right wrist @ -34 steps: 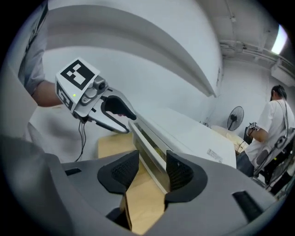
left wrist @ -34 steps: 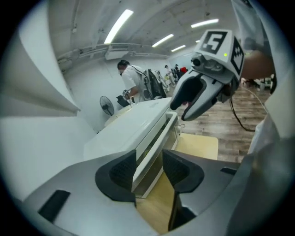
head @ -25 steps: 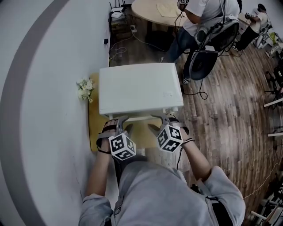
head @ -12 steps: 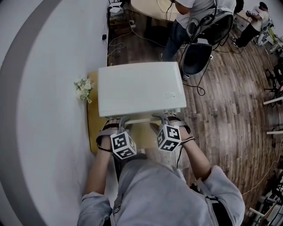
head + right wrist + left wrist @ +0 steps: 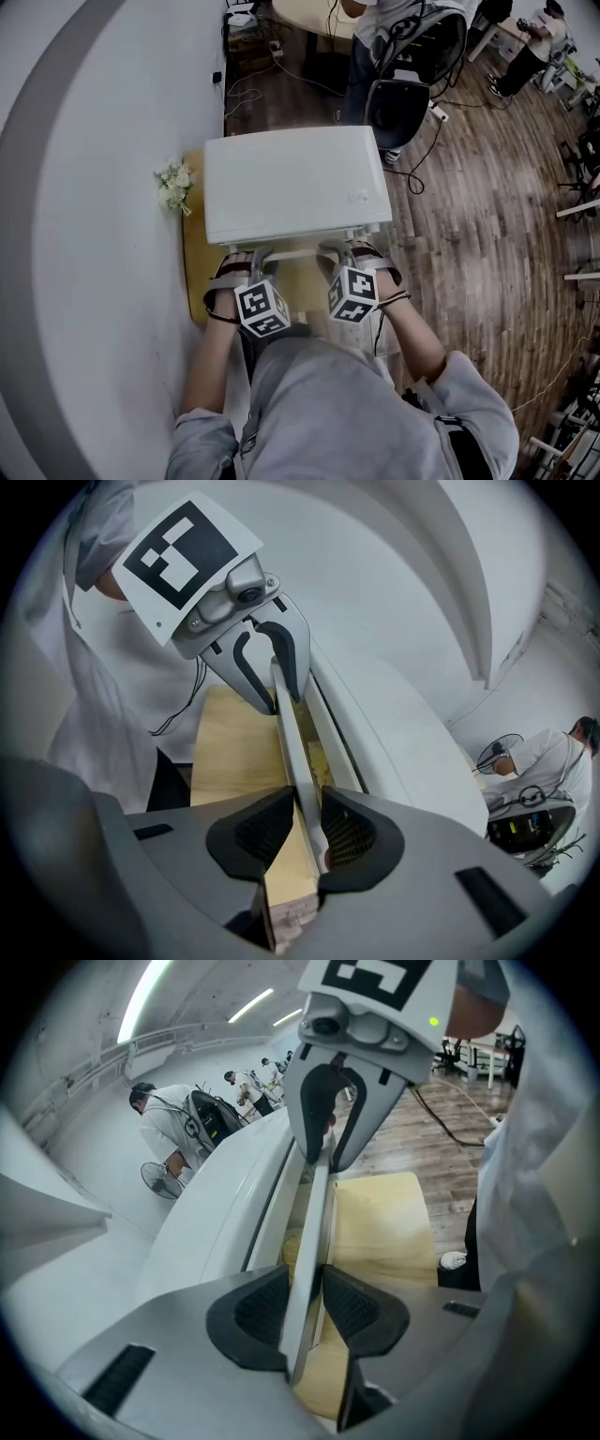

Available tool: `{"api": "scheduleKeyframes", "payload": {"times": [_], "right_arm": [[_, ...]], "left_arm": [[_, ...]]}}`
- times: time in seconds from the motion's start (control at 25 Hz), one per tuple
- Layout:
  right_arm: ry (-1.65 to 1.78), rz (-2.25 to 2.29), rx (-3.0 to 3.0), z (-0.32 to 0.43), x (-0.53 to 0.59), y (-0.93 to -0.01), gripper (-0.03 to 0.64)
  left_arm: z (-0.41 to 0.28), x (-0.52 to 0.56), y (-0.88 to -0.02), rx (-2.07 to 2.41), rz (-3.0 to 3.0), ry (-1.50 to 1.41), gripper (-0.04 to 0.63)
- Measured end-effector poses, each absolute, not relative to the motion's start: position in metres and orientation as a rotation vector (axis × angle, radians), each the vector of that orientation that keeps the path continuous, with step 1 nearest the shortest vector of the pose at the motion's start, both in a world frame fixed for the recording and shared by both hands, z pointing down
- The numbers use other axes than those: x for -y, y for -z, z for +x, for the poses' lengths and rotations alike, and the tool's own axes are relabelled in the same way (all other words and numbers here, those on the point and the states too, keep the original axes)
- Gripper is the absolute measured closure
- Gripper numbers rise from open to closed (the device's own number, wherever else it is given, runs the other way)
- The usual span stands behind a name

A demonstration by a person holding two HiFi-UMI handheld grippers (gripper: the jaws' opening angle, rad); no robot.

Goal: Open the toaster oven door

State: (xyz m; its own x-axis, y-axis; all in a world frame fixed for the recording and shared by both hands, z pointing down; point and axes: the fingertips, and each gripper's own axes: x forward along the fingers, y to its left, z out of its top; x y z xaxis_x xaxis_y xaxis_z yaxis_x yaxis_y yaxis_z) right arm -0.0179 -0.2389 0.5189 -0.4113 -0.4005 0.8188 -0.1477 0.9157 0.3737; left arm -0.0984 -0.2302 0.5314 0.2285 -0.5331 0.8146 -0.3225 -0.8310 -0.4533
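A white toaster oven (image 5: 295,183) stands on a small wooden table (image 5: 195,281), its front facing me. A long pale door handle (image 5: 298,251) runs along the top front edge. My left gripper (image 5: 255,259) is at the handle's left part and my right gripper (image 5: 339,251) at its right part. In the left gripper view the handle (image 5: 317,1213) passes between the left gripper (image 5: 305,1302) pads, which are closing and touch it. In the right gripper view the handle (image 5: 291,733) lies between the right gripper (image 5: 307,822) pads, also closing onto it. The door looks shut.
A white curved wall lies at the left, with a small bunch of white flowers (image 5: 174,186) beside the oven. Behind the oven a person stands by an office chair (image 5: 398,103) and a round table (image 5: 309,14). Cables lie on the wooden floor (image 5: 469,206).
Both grippers have moved slightly forward onto the handle. My head view has shifted a little, so the oven sits higher in the picture.
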Motion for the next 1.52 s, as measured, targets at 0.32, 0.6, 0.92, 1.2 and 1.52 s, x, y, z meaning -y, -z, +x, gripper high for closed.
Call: {"api": "scheduleKeyframes", "payload": {"times": [0.32, 0.6, 0.92, 1.2, 1.52], "right_arm": [[0.288, 0.403, 2.005, -0.005, 0.214, -0.517, 0.537], [0.269, 0.409, 2.008, 0.0, 0.191, -0.527, 0.54], [0.251, 0.426, 2.004, 0.008, 0.17, -0.541, 0.549], [0.271, 0.494, 2.014, 0.014, 0.155, -0.547, 0.557], [0.301, 0.529, 2.033, 0.016, 0.136, -0.566, 0.56]], "left_arm": [[-0.087, 0.207, -0.53, -0.882, -2.271, 1.678, 0.486], [-0.088, 0.184, -0.542, -0.929, -2.269, 1.702, 0.487], [-0.09, 0.164, -0.557, -1.009, -2.249, 1.728, 0.488], [-0.09, 0.145, -0.559, -1.107, -2.207, 1.715, 0.497], [-0.09, 0.124, -0.575, -1.189, -2.178, 1.661, 0.499]]}}
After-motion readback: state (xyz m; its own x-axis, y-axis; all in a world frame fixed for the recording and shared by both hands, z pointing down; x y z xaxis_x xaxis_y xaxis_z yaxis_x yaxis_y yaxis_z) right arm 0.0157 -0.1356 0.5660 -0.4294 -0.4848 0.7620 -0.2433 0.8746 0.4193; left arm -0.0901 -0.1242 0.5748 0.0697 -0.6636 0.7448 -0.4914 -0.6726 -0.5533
